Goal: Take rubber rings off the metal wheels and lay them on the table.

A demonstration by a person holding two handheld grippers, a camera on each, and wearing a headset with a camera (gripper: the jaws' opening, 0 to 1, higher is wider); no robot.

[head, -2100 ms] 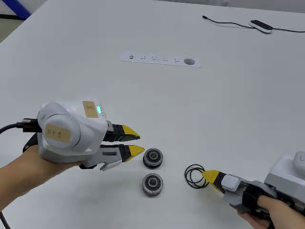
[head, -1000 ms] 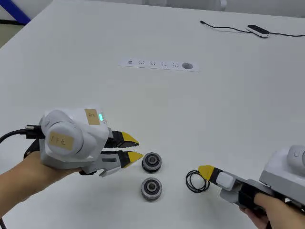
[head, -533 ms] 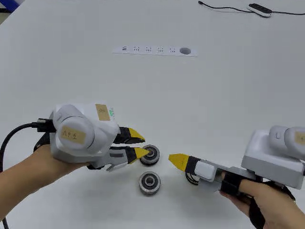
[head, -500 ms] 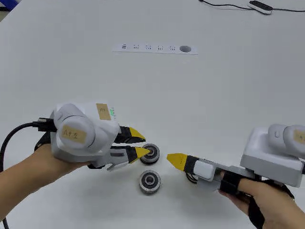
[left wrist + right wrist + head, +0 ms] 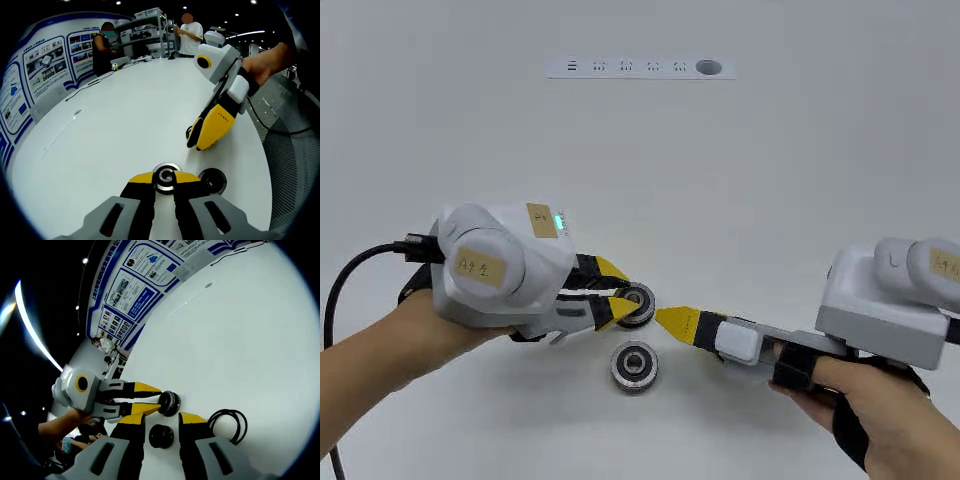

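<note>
Two metal wheels with black rubber rims lie on the white table (image 5: 750, 180). One wheel (image 5: 640, 303) sits between the yellow tips of my left gripper (image 5: 619, 288), which is shut on it; the left gripper view has that wheel (image 5: 166, 176) held at the tips. The second wheel (image 5: 634, 366) lies loose just in front of it. My right gripper (image 5: 676, 322) comes in from the right, its tip a short way from the held wheel. In the right gripper view its jaws (image 5: 162, 419) stand open, with the loose wheel (image 5: 161, 435) low between them. Removed black rubber rings (image 5: 228, 425) lie to the right.
A white power strip (image 5: 640, 68) lies at the far side of the table. A black cable (image 5: 350, 275) runs from the left gripper off the left edge. In the left gripper view, people stand by shelves (image 5: 145, 25) beyond the table's far end.
The right gripper has moved left from the rubber rings to just beside the wheel. The left gripper has edged forward so the wheel now sits between its tips. The head camera has tilted down.
</note>
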